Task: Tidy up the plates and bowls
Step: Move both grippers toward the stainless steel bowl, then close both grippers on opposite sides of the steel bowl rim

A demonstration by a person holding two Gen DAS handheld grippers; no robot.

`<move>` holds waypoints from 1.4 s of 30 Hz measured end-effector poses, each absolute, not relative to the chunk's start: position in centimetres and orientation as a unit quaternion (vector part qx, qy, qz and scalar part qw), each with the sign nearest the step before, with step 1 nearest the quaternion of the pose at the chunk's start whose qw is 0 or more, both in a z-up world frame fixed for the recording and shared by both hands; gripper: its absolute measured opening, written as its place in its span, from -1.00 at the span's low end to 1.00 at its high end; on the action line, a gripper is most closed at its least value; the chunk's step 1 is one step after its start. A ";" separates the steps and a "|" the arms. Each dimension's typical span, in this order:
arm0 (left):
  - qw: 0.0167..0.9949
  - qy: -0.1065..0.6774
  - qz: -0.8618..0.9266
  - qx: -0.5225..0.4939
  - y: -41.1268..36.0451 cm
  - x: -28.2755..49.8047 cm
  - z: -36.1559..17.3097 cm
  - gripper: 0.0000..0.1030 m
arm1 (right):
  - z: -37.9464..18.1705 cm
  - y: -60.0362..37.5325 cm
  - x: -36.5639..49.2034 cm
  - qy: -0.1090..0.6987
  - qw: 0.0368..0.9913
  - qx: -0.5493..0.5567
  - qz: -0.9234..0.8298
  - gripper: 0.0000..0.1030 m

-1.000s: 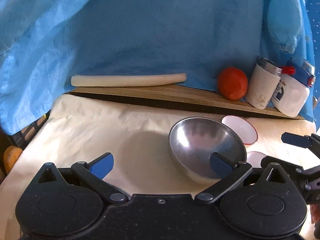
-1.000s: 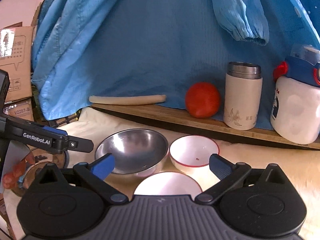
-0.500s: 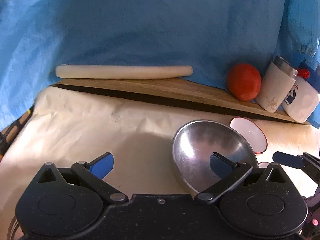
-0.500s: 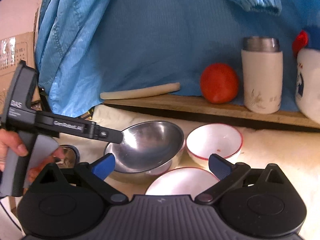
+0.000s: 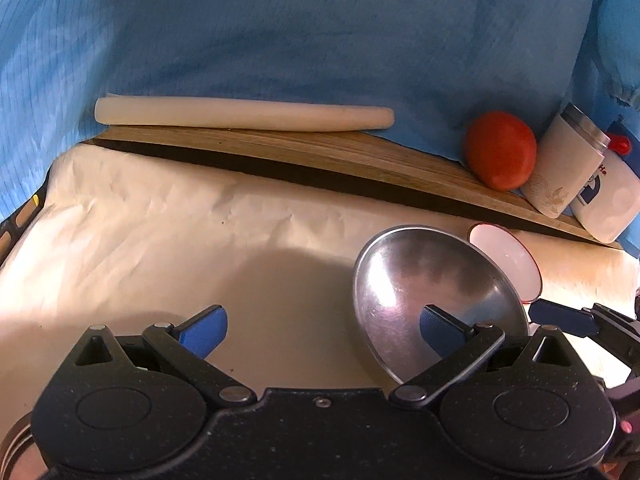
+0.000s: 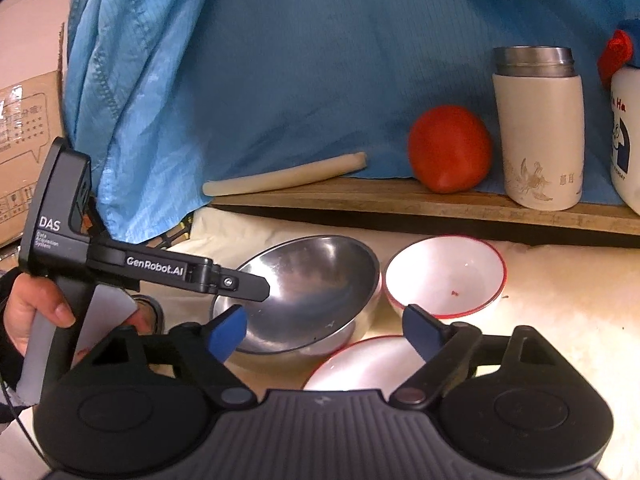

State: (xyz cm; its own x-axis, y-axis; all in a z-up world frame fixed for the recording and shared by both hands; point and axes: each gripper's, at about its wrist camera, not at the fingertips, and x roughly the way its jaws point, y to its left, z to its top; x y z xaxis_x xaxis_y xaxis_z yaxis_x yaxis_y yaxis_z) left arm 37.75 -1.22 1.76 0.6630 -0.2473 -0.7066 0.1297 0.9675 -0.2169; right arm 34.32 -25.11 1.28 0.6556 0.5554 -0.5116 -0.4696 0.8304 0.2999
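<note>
A steel bowl (image 5: 432, 296) (image 6: 312, 292) sits tilted on the cream cloth. My left gripper (image 5: 320, 324) is open; its right finger (image 5: 440, 322) reaches over the bowl's near rim and the left finger is over bare cloth. The left gripper also shows in the right wrist view (image 6: 240, 282) at the bowl's left rim. A white bowl with a red rim (image 6: 444, 276) (image 5: 508, 256) stands right of the steel bowl. Another white red-rimmed bowl (image 6: 360, 368) lies just under my right gripper (image 6: 324, 330), which is open and empty.
A wooden board (image 5: 320, 156) runs along the back with a white roll (image 5: 240, 118), a red tomato (image 6: 448, 148), a cream flask (image 6: 536, 128) and a white jug (image 6: 624, 128). Blue cloth hangs behind. A cardboard box (image 6: 24, 148) stands at left.
The steel bowl has tipped up on its left side as the left gripper moved in toward it. The right gripper has come closer to the white bowls.
</note>
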 end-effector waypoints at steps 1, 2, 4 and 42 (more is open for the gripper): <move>0.908 0.398 -0.105 -0.075 -1.2 37.8 1.7 0.98 | 1.2 -25.0 34.5 0.307 0.906 0.073 0.283 0.59; 0.908 0.399 -0.106 -0.077 -1.3 37.9 1.7 0.97 | 1.1 -25.0 34.7 0.310 0.905 0.074 0.283 0.55; 0.906 0.401 -0.112 -0.077 -1.3 38.0 1.7 0.94 | 1.0 -24.7 34.9 0.313 0.905 0.071 0.279 0.47; 0.883 0.438 -0.153 -0.075 -1.5 34.7 1.8 -0.31 | 1.5 -23.6 33.8 0.325 0.902 0.046 0.282 -0.45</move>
State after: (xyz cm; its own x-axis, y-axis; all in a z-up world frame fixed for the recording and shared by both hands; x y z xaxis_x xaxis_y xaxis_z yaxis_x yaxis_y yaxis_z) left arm 34.67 -1.52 1.78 0.5697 -0.3354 -0.7503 0.2031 0.9421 -0.2669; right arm 33.80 -23.62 1.46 0.6298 0.5389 -0.5594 -0.4796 0.8363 0.2657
